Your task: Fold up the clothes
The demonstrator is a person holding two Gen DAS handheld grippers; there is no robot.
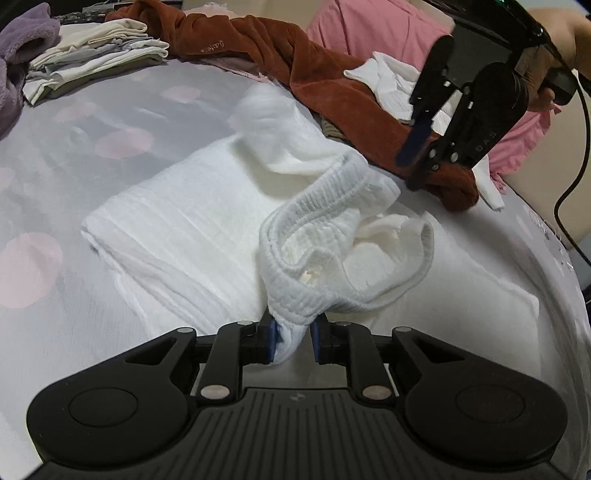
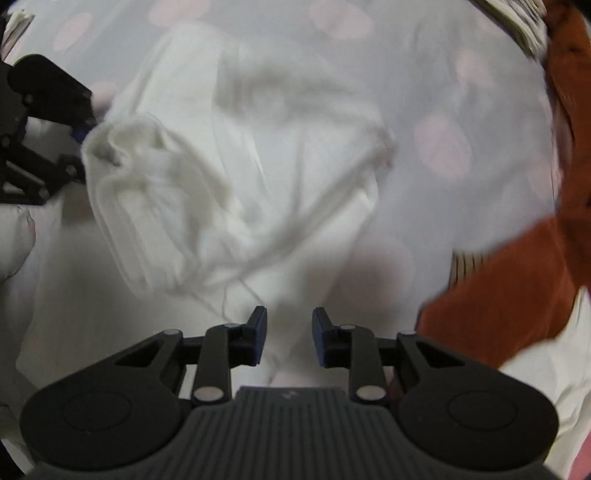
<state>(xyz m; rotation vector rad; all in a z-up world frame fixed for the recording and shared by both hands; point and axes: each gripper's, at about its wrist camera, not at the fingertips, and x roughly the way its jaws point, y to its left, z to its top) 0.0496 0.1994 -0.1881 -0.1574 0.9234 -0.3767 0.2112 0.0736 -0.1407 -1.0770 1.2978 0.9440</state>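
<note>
- White ribbed waistband (image 1: 295, 314) sits pinched in my left gripper (image 1: 293, 341), pads closed on a bunched bit of it; rest of the white pants (image 1: 177, 221) trails away from me, lying flat on the bed.
- Long axis of pants runs from the L grip out fwd-left; waist end is lifted and looped open, leg end rests flat on the grey dotted bedsheet (image 1: 74, 155).
- My right gripper (image 2: 289, 338) hangs above the same garment w/ fingers apart, nothing between them; R wrist view is blurred, so exact height is unclear.
- L is on the cloth, R is the free one; free waistband loop (image 1: 406, 266) lies between the two grippers.
- Farther out: rust-brown fleece garment (image 1: 314, 74) drapes across the bed just beyond the pants, could snag a wide sweep.
- Back left: folded stack (image 1: 96, 55); pink pillow (image 1: 369, 33) behind.
</note>
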